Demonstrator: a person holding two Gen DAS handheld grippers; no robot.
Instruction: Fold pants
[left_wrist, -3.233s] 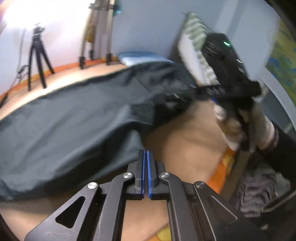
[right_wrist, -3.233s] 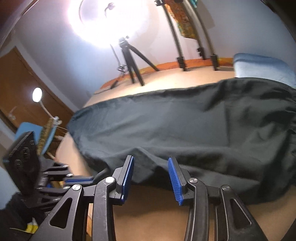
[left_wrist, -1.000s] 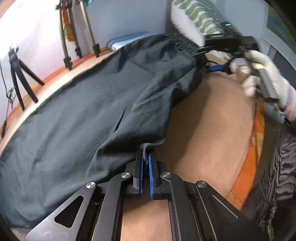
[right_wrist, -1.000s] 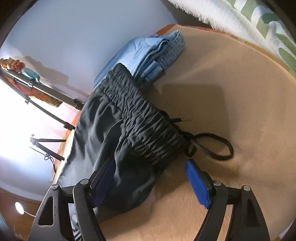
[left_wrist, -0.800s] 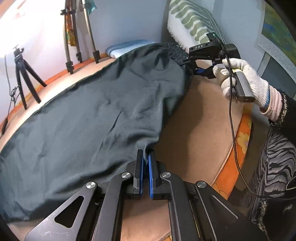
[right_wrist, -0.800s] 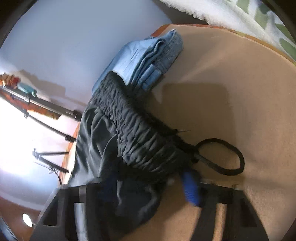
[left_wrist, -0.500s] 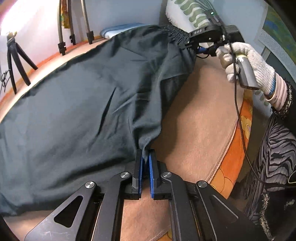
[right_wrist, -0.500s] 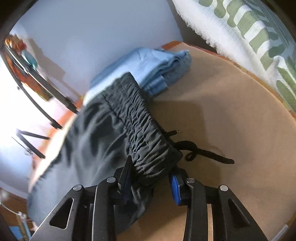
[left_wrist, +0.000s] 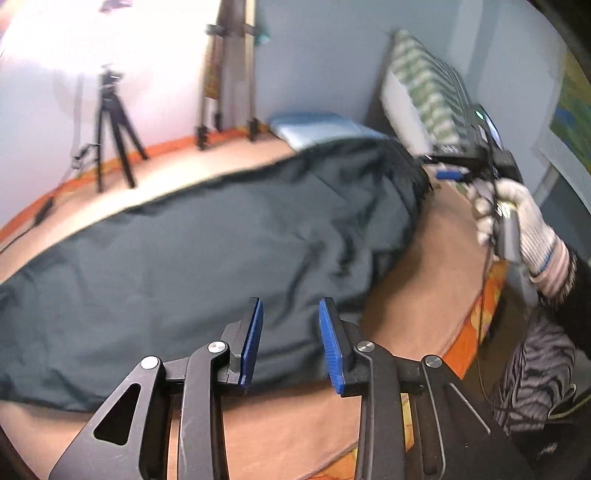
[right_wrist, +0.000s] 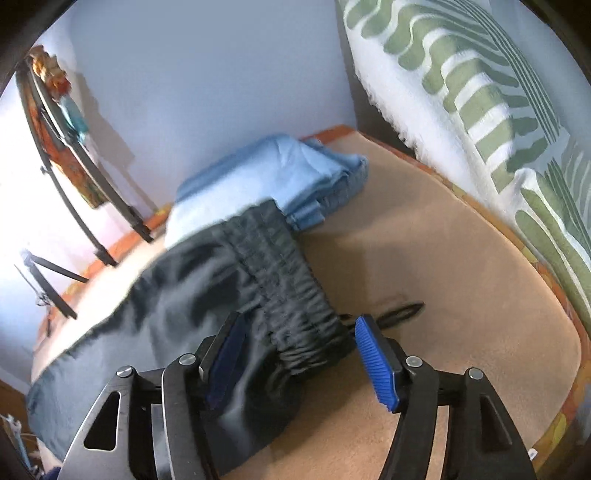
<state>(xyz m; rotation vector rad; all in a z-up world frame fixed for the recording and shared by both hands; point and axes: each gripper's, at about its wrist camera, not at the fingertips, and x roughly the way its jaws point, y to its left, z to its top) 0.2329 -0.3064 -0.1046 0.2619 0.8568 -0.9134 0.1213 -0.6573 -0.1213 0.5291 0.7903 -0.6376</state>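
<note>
Dark pants (left_wrist: 207, 251) lie spread lengthwise on the tan bed cover (left_wrist: 417, 280). My left gripper (left_wrist: 290, 339) hangs just above their near edge. Its jaws are opening and the blue pads touch no cloth. In the right wrist view the gathered elastic waistband (right_wrist: 291, 291) lies between the jaws of my right gripper (right_wrist: 301, 363), which are also opening, and the right pad stands clear of it. A black drawstring (right_wrist: 400, 309) trails out beside the waistband. In the left wrist view the right gripper (left_wrist: 467, 162) is at the far right, held by a gloved hand (left_wrist: 521, 221).
Folded light-blue jeans (right_wrist: 273, 177) lie against the wall just past the waistband. A green-and-white pillow (right_wrist: 480, 96) leans at the right. A tripod (left_wrist: 114, 129) and stand legs (left_wrist: 225, 92) are beyond the bed. The orange bed edge (left_wrist: 476, 332) runs near the person's striped clothing (left_wrist: 535, 369).
My left gripper has let go of the pants edge, opened and lifted away. The right gripper, closed around the waistband half a second ago, has opened and risen.
</note>
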